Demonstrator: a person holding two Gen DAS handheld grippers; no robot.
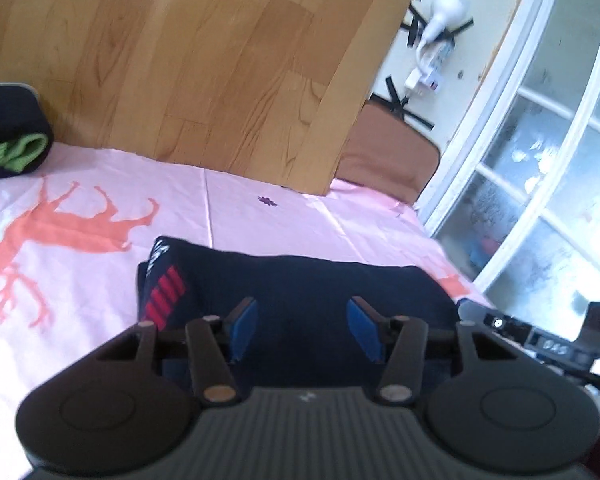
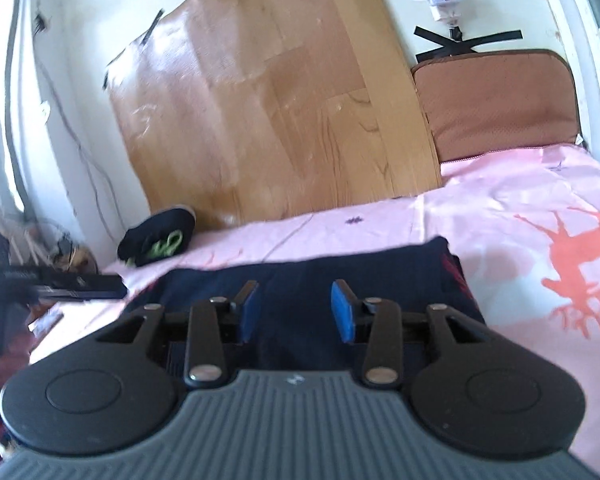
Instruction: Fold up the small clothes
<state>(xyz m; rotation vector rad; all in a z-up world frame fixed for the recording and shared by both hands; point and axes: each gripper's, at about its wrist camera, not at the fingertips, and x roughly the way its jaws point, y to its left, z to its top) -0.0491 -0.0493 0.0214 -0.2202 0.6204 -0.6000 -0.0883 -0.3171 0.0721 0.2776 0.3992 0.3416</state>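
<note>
Two grippers, left gripper [image 1: 302,328] and right gripper [image 2: 296,312], both partly open w/ nothing between pads, over the navy garment [image 1: 300,280] folded mid-frame on the bed [image 1: 80,208]. Risk: snagging one layer undoes the fold.

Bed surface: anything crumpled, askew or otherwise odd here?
The dark garment with green lining sits bunched against the wood-grain board, unfolded. The navy garment lies flat and folded on the pink sheet. Both grippers are open and empty.
</note>
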